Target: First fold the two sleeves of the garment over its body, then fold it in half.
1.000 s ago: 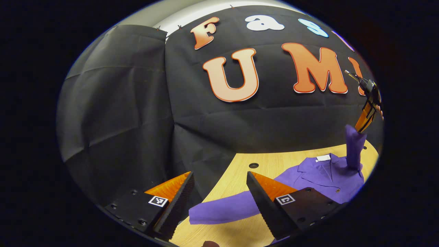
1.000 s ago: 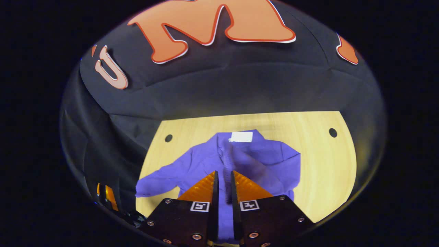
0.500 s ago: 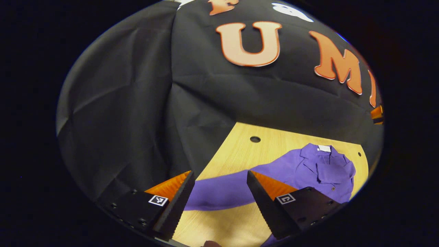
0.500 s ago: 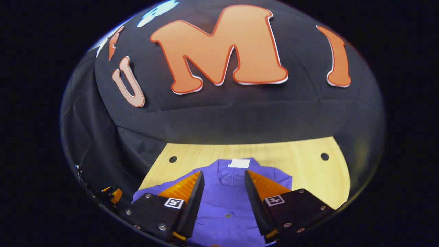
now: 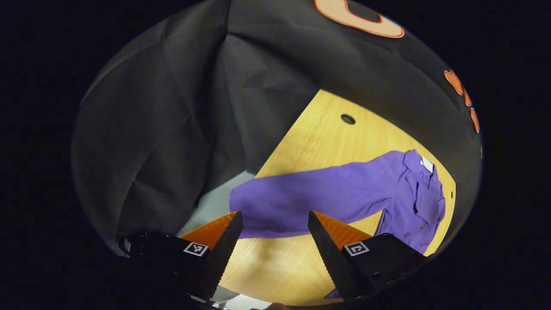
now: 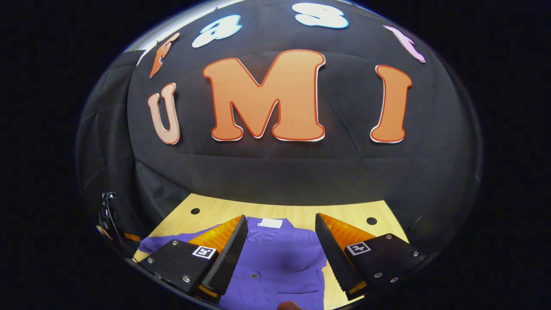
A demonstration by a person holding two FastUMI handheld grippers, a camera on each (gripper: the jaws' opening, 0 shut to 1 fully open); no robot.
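Note:
A purple button-up shirt point(image 5: 413, 202) with a white neck label lies on the wooden table point(image 5: 327, 142). In the left gripper view one long sleeve point(image 5: 310, 198) stretches out flat to the table's left edge, its cuff reaching the edge. My left gripper point(image 5: 274, 226) hovers open just above and short of that cuff, holding nothing. In the right gripper view the shirt's body point(image 6: 280, 262) lies below, with its other sleeve folded over the chest. My right gripper point(image 6: 280, 230) stands open above the body, empty.
Two round holes point(image 6: 371, 221) mark the table's back corners. The black cloth wall stands close behind the table. Beyond the left edge the pale floor point(image 5: 215, 202) shows. The other gripper point(image 6: 107, 211) is at the far left of the right gripper view.
My right gripper let go of the right sleeve over the shirt's body, opened and lifted back. My left gripper tilted down and closed in on the outstretched left sleeve.

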